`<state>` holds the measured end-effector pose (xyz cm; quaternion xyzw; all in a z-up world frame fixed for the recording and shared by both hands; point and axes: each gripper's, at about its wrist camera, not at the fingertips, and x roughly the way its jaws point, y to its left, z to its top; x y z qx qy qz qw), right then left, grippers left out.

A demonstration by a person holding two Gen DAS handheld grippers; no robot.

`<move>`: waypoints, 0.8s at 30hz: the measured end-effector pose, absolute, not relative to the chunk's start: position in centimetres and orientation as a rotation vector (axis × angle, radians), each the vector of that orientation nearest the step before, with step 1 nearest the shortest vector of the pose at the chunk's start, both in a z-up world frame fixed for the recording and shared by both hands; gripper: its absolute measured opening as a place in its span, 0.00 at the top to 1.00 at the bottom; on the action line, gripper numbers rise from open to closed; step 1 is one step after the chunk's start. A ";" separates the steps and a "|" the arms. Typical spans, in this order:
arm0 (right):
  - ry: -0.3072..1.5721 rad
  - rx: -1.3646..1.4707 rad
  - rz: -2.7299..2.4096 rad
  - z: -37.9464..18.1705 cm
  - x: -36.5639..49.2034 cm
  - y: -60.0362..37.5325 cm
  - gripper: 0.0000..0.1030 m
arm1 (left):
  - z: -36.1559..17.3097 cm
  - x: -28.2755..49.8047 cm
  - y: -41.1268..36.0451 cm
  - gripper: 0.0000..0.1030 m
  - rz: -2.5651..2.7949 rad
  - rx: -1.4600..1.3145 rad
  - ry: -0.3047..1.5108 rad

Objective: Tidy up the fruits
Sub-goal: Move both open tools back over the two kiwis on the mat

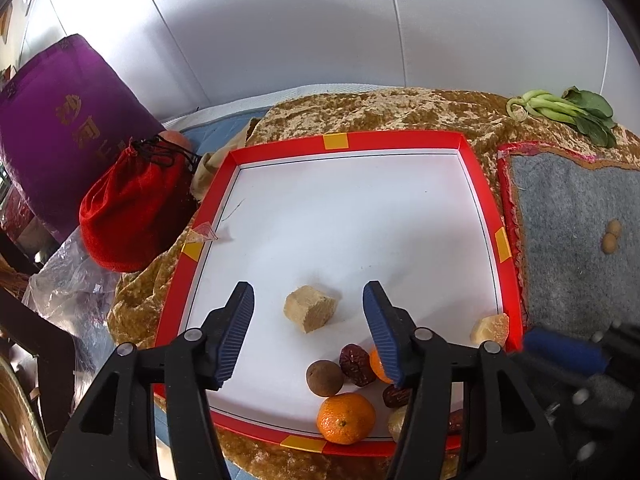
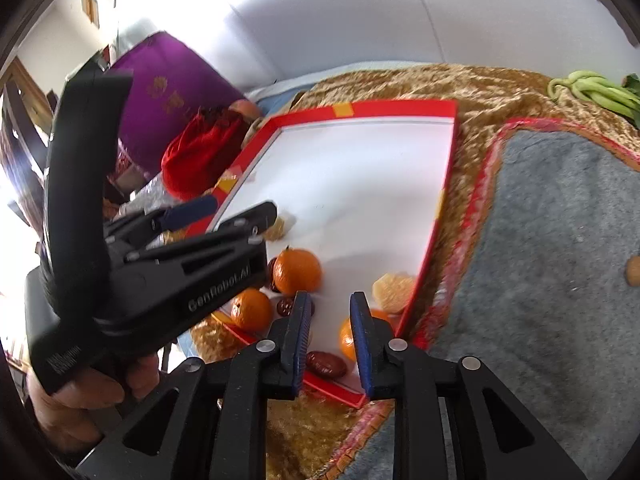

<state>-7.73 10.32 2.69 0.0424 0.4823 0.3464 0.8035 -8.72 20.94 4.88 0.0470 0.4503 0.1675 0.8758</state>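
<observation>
Orange mandarin point(image 1: 346, 418) at lower centre of the red tray point(image 1: 400, 141) looks soft-skinned and rolls easily; grip across its middle. Left gripper point(image 1: 308, 336) jaws stand wide and empty; right gripper point(image 2: 330, 344) jaws narrower, also empty.

A red-rimmed white tray point(image 1: 472, 184) sits on a gold crushed-velvet cloth point(image 1: 400, 110), a tan cube-shaped block point(image 1: 310, 308) near its middle and mandarin oranges point(image 1: 346, 418) with dark red dates point(image 1: 355, 364) along its near edge; a red drawstring pouch point(image 1: 132, 208) lies left, a grey felt mat point(image 1: 572, 232) right.
</observation>
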 end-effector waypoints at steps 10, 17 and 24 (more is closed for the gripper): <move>0.959 0.231 0.625 6.0 -5.6 4.0 0.65 | 5.1 -8.2 17.2 0.46 0.329 0.238 0.870; 0.937 0.298 0.530 7.5 -4.4 -1.1 0.62 | 5.8 -8.2 13.4 0.46 0.304 0.368 0.769; 0.936 0.385 0.383 8.7 -2.3 -6.9 0.58 | 6.2 -7.8 8.9 0.41 0.183 0.426 0.720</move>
